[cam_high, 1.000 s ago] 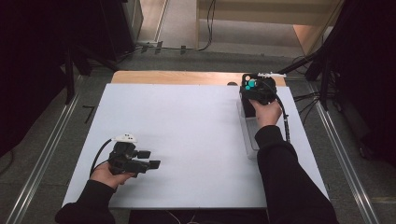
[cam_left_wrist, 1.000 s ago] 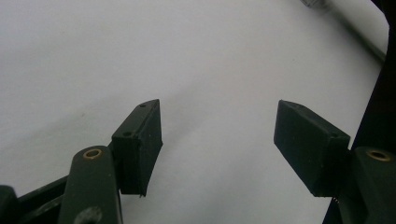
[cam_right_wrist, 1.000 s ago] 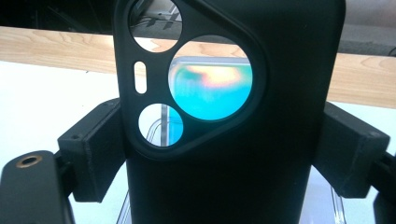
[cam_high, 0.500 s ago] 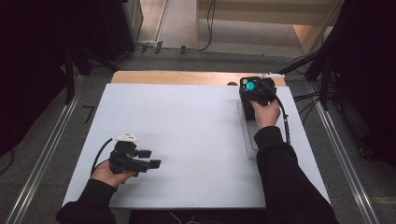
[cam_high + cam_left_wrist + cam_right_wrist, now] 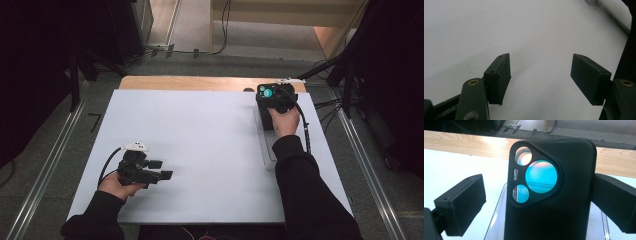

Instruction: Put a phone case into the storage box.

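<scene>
Standing upright between the jaws of the right tongs (image 5: 536,202) is a matte black phone case with a rounded triangular camera cut-out (image 5: 551,195), its 3 round openings showing teal and pale orange through them. In the right gripper view the left pad (image 5: 461,207) stands clear of the case with white tabletop visible in the gap, while the right pad (image 5: 614,202) sits against or just beside the case's edge; whether it presses there I cannot tell. These jaws have just been opening, with the case between them. Under the case lies a clear plastic tray (image 5: 496,217) with a raised rim.

In the high view the right tongs (image 5: 272,95) sit near the far right corner of the white tabletop (image 5: 200,130), with the right hand (image 5: 284,120) behind them and the case's teal openings (image 5: 266,92) facing up toward the camera. The clear tray (image 5: 267,150) runs along the right side, partly under the black sleeve. A strip of light wooden board (image 5: 190,83) borders the far edge.

Near the front left corner, the left hand (image 5: 117,184) holds the left tongs (image 5: 161,170) low over the white surface, well apart from the case. In the left gripper view the left tongs (image 5: 540,77) are spread wide, with nothing but bare white tabletop between the 2 black pads.
</scene>
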Available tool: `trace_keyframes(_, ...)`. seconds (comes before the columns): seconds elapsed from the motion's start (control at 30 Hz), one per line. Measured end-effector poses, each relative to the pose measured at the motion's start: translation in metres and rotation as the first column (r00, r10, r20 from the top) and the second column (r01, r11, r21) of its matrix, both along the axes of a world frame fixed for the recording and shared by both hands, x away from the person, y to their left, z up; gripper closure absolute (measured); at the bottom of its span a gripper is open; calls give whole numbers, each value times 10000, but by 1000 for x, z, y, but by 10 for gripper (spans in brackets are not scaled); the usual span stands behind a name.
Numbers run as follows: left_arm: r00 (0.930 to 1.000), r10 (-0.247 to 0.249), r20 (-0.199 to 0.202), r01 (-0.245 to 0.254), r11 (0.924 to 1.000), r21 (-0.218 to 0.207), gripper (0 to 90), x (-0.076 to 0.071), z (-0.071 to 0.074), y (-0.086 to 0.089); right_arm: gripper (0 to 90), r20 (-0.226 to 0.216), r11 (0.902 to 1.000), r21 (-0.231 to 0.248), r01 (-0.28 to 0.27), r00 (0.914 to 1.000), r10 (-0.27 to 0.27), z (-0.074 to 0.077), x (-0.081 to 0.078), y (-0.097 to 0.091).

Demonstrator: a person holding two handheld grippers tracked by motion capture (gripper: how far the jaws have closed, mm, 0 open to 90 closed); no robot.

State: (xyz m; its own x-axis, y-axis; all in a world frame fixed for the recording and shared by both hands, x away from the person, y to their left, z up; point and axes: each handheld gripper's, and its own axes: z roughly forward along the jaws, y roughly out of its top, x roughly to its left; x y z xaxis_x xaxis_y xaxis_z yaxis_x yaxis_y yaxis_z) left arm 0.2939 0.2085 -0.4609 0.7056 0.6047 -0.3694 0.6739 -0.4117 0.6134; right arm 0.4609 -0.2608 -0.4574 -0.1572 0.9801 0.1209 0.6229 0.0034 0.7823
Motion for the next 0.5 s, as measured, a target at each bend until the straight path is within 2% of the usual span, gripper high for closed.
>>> trace_keyframes(0.4, 10000, -2, -40, 2, 10000, 97, 329, 0, 0, 0, 0, 77, 9998, 203, -27, 10000, 25, 9, -4, -4)
trace_keyframes(0.5, 10000, -16, -29, 17, 10000, 93, 329, 0, 0, 0, 0, 13, 9992, 400, -67, 10000, 67, 12, -6, -5)
